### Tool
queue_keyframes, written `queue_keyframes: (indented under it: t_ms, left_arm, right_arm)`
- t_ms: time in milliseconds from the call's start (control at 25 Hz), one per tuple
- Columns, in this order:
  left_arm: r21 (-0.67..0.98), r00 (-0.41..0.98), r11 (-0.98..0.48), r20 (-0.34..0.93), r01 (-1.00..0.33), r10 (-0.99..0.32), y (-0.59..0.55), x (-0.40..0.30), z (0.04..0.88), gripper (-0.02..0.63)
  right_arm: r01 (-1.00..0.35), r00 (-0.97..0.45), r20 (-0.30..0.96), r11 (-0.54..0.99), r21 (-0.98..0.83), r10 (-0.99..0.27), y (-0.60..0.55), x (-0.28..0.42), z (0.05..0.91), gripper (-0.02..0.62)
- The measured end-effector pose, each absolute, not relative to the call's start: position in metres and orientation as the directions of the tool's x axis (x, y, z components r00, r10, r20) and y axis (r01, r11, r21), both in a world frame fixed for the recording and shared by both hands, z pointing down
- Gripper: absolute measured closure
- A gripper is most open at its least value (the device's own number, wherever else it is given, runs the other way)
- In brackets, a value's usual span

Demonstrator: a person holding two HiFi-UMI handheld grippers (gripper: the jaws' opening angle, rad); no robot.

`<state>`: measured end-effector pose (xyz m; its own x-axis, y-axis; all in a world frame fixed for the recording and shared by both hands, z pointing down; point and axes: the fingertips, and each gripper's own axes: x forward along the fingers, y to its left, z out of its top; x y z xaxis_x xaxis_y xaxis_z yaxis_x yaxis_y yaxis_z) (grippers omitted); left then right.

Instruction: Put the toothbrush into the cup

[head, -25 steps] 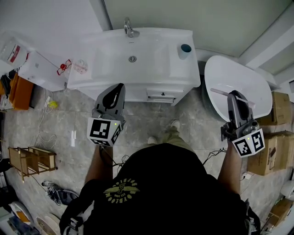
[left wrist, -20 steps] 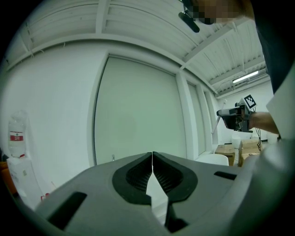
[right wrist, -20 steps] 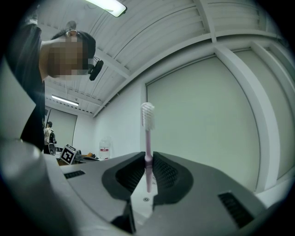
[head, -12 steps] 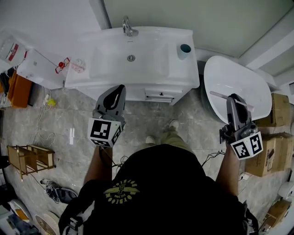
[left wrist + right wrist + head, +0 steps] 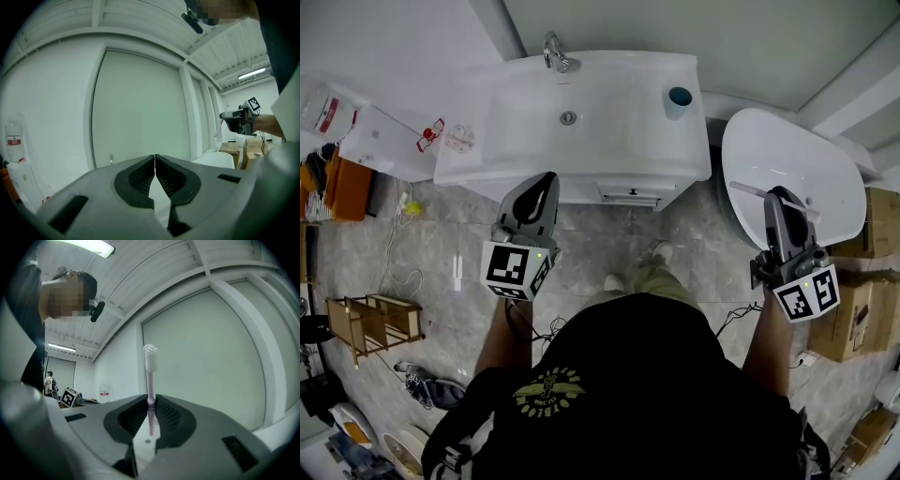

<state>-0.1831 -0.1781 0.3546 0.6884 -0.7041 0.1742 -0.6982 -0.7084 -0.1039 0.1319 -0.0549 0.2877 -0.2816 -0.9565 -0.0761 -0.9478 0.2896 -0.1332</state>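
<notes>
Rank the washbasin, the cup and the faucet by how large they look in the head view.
1. washbasin, by far the largest.
2. cup and faucet: they look about alike, too close to rank.

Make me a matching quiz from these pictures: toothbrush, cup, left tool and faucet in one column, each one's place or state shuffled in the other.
1 toothbrush
2 cup
3 left tool
4 faucet

A shut, nothing between its jaws
B middle of the sink's far edge
C clamped in the right tool
D on the sink's far right corner

Pairs: 1-C, 2-D, 3-A, 4-B
</notes>
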Motion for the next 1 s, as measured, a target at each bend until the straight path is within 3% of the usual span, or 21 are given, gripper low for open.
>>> queue_keyframes:
  t_ms: [640, 1000]
  left_arm:
    - [-0.071, 0.711, -0.733, 0.199, -0.676, -0.675, -0.232, -0.104, 0.375, 0.592]
    - [-0.105, 0.709, -0.731, 0.183, -0.674, -0.681, -0.27, -0.05, 0.356, 0.592]
  right_arm:
    - [-0.946, -0.28, -0.034, 0.281, -0.159, -0.959, -0.104, 0.193, 0.305, 0.541]
    - [-0.937, -0.299, -0.07, 0.307, -0.169, -0.952, -0.142, 0.238, 0.299, 0.541]
